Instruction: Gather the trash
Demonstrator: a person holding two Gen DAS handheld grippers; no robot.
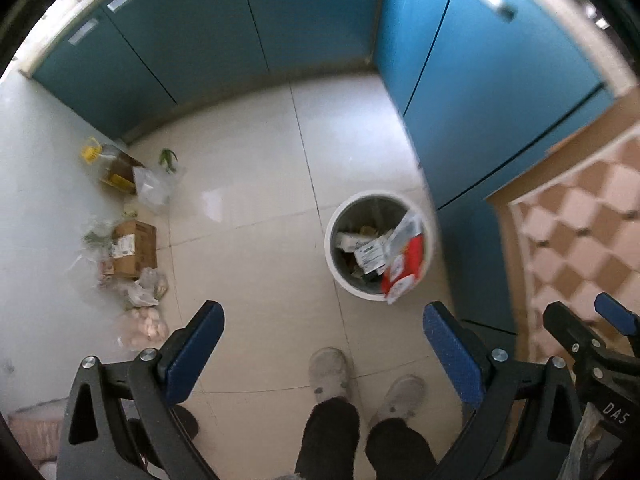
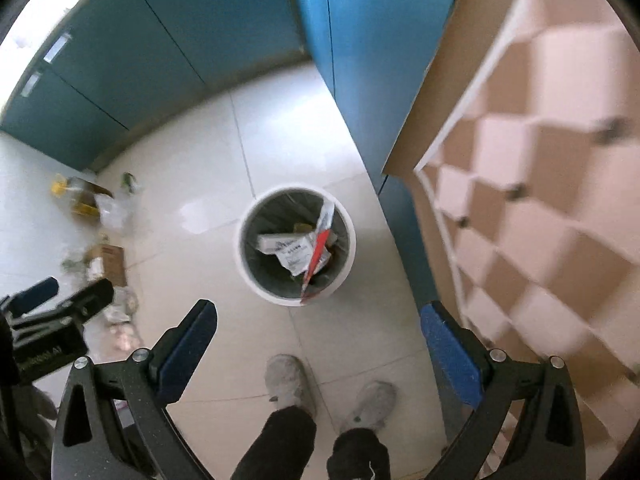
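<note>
Left gripper (image 1: 324, 344) spread wide, empty, held high over floor. Right gripper (image 2: 318, 342) likewise spread, nothing between fingers. White bin (image 2: 296, 242) stands on tile ahead, beside blue cabinet (image 2: 360, 60), part full; red-white wrapper (image 2: 318, 256) leans against inner wall, top poking past rim. Risk: wrapper slides out or tips over edge if bin gets bumped. Loose clutter near left wall: cardboard box (image 1: 134, 248), oil bottle (image 1: 112, 164), plastic bags (image 1: 150, 188). Thin bags likely slip or tear in pinch. Person's shoes (image 1: 328, 372) close below; dropped item could land there.
</note>
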